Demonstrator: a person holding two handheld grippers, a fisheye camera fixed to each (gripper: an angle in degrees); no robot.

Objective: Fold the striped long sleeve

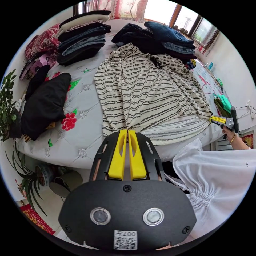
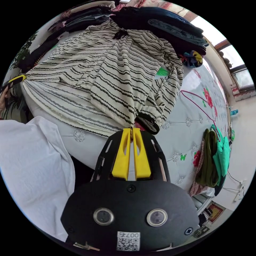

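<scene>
The striped long sleeve (image 1: 149, 90), cream with dark wavy stripes, lies spread on the bed. My left gripper (image 1: 127, 131) is shut on one corner of its hem, the cloth bunched between the yellow jaws. The right gripper (image 1: 213, 119) pinches the other hem corner at the bed's edge, held in a hand. In the right gripper view the same striped long sleeve (image 2: 106, 69) spreads away from my right gripper (image 2: 131, 129), shut on the hem beside a dark cuff (image 2: 148, 124). The left gripper (image 2: 18, 78) shows at the far corner.
Stacks of folded dark clothes (image 1: 82, 40) and jeans (image 1: 168, 37) sit behind the shirt. A black garment (image 1: 45, 104) lies on the white floral bed (image 1: 80, 117). Green clothes (image 2: 216, 160) hang over the bed edge. Potted plants (image 1: 10, 106) stand beside the bed. A person's white sleeve (image 1: 218, 176) is near.
</scene>
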